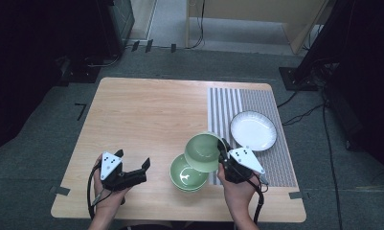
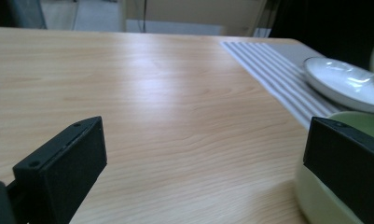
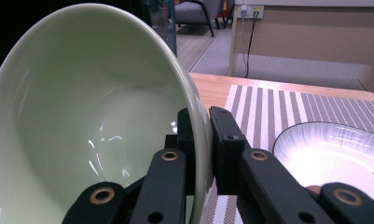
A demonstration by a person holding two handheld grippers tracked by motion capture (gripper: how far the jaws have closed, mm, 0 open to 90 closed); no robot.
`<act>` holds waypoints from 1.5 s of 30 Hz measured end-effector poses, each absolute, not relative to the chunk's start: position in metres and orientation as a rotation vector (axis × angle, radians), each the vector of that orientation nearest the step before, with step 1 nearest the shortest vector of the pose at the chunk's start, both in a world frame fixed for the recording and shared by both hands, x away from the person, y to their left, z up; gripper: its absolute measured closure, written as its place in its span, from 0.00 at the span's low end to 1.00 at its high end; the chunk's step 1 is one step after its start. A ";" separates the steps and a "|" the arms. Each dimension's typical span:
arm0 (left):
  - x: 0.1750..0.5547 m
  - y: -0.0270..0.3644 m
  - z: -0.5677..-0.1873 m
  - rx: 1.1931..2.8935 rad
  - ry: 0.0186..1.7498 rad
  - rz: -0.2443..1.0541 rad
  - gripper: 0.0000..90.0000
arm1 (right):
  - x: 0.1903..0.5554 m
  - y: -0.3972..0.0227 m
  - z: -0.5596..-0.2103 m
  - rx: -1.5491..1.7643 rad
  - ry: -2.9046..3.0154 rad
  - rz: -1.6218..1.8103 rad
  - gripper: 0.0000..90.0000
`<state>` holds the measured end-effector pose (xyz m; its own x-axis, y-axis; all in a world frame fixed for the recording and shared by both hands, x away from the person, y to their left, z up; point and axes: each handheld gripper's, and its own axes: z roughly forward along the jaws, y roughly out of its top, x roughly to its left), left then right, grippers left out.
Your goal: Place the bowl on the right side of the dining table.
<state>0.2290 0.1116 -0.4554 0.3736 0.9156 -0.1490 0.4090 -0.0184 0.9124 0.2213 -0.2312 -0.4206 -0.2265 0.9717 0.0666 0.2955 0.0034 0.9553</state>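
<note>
Green bowl, tilted nearly on edge with its opening toward the person's left, is lifted above a second green bowl that rests upright on the table. The right tool is clamped on the tilted bowl's rim; in the right gripper view one black jaw sits inside the rim and the other outside, pressed tight on the wall. The lifted bowl overlaps the far right part of the resting bowl in the high view.

The left tool hovers low over the wood just left of the resting bowl, its jaws wide apart with nothing between them. In the left gripper view the resting bowl's pale green side shows behind the jaw on the right.

A white plate with a dark rim lies on the striped placemat, just beyond the right hand.
</note>
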 end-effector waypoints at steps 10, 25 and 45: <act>0.236 0.138 -0.473 1.668 1.303 0.697 0.00 | 0.223 -0.236 -0.422 1.348 1.586 1.246 0.94; 0.247 0.175 -0.508 1.822 1.438 0.751 0.00 | 0.227 -0.246 -0.424 1.376 1.570 1.229 0.94; 0.256 0.202 -0.520 1.892 1.570 0.669 0.00 | 0.230 -0.266 -0.422 1.420 1.522 1.213 0.94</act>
<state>0.2557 0.2022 -0.5195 0.1797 0.9837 0.0119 0.6897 -0.1346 0.7115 0.2301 -0.2656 -0.4219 -0.1379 0.9859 0.0948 0.3126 -0.0475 0.9487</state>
